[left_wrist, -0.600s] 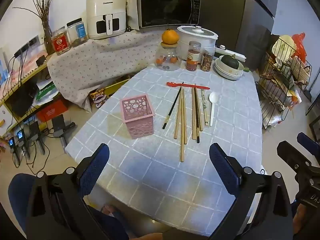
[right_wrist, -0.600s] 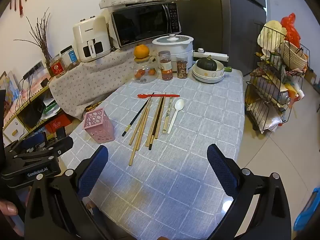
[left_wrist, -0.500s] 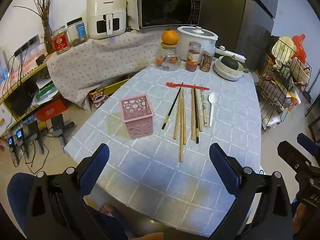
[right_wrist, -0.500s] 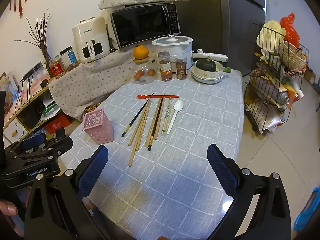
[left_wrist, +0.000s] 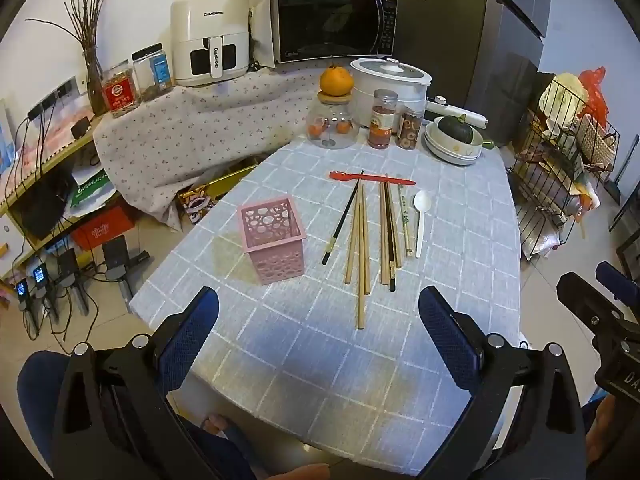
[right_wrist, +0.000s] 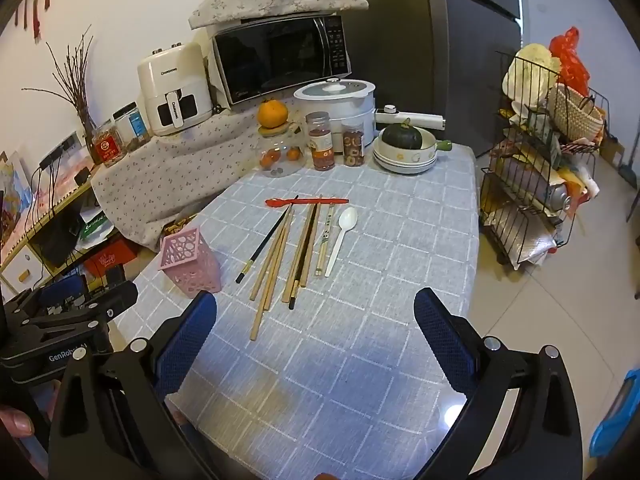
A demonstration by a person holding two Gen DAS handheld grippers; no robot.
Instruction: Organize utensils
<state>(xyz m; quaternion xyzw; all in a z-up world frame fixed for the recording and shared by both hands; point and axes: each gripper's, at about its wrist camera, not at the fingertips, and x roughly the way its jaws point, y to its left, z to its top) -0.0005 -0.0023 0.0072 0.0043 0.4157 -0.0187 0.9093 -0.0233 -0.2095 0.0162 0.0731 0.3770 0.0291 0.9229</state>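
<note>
Lying side by side, wooden and black chopsticks, white spoon, pink perforated holder, both tools spread wide, empty

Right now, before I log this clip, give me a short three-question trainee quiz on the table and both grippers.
1. True or false: the pink basket already holds chopsticks.
2. Which utensil lies crosswise at the far ends of the chopsticks? A) white spoon B) red spoon C) black chopstick
3. Fill in: the left gripper and the right gripper are both ____, holding nothing.

Key: 1 false, the basket looks empty; 2 B; 3 open.
</note>
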